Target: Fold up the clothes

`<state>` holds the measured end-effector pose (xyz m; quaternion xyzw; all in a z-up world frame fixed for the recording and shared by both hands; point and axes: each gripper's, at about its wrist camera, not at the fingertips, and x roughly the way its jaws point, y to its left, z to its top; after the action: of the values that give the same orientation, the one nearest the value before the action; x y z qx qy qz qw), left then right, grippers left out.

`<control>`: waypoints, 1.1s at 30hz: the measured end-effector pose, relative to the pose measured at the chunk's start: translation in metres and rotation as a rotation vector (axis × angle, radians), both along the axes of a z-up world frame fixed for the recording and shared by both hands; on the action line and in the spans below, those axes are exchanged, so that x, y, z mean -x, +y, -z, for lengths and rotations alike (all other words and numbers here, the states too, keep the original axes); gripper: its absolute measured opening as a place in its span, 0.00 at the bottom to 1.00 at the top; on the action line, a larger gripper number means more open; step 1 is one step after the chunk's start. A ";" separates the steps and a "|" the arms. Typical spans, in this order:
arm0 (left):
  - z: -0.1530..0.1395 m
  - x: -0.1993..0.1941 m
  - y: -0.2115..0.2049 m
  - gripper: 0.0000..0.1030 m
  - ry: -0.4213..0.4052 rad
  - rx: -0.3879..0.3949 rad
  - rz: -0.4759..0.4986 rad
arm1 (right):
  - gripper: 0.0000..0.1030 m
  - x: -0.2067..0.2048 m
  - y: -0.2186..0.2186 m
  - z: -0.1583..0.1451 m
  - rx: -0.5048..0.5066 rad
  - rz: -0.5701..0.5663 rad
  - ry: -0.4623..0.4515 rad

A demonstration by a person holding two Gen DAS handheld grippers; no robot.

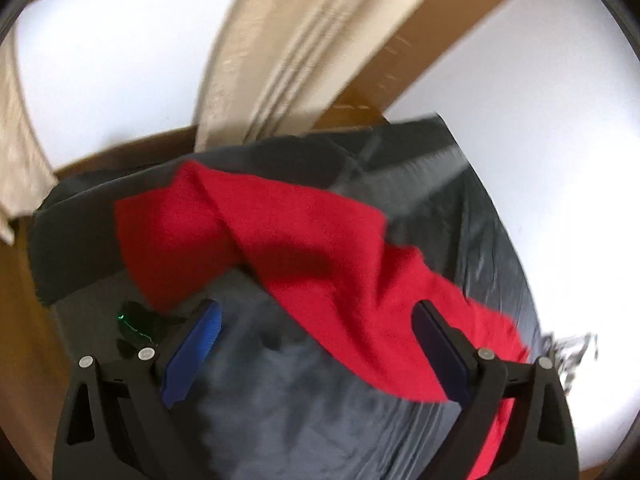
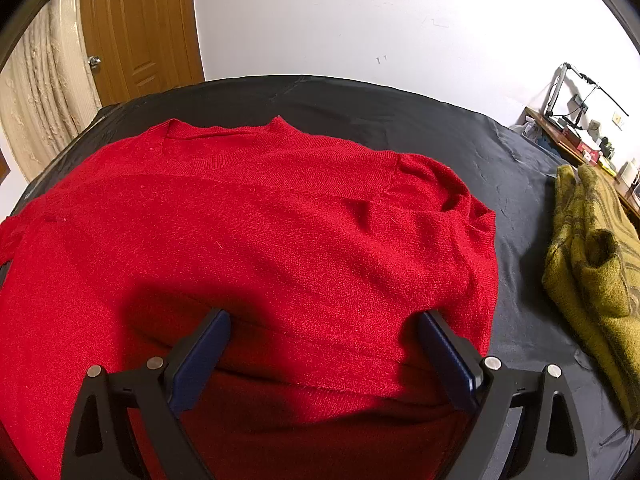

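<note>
A red knit sweater lies spread on a black sheet, collar at the far side. My right gripper hovers open just over its near hem, where a fold of the fabric doubles under. In the blurred left wrist view, a sleeve or edge of the red sweater drapes across the dark sheet. My left gripper is open above grey-lit sheet, its right finger against the red cloth and nothing between the pads.
A mustard-green plaid garment lies on the sheet to the right. A cluttered wooden desk stands at the far right. A brown door and cream curtain are at the back left. A small dark object with green glints sits near the left gripper.
</note>
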<state>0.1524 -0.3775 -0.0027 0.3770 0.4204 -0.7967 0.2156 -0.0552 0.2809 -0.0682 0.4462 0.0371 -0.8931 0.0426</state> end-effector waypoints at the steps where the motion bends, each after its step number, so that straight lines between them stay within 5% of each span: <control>1: 0.002 -0.001 -0.007 0.95 0.012 -0.023 -0.020 | 0.94 0.000 0.000 0.000 0.000 0.000 0.000; 11: 0.010 0.000 -0.043 0.95 0.185 -0.222 -0.048 | 0.94 0.000 0.000 0.000 0.000 0.001 0.000; 18: 0.012 0.006 -0.054 0.94 0.261 -0.268 -0.044 | 0.94 0.000 0.000 0.000 -0.001 0.000 0.000; 20: 0.016 0.008 -0.054 0.87 0.250 -0.268 -0.039 | 0.94 0.000 -0.001 0.000 -0.001 0.000 0.000; 24: 0.023 0.010 -0.054 0.50 0.227 -0.267 -0.028 | 0.94 0.000 -0.001 0.000 -0.001 0.000 0.000; 33: 0.018 -0.008 -0.066 0.57 0.190 -0.241 -0.131 | 0.94 0.000 -0.001 0.000 0.000 0.001 0.000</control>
<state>0.1599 -0.4436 -0.0212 0.2949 0.5550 -0.7568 0.1794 -0.0551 0.2801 -0.0685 0.4462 0.0371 -0.8932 0.0421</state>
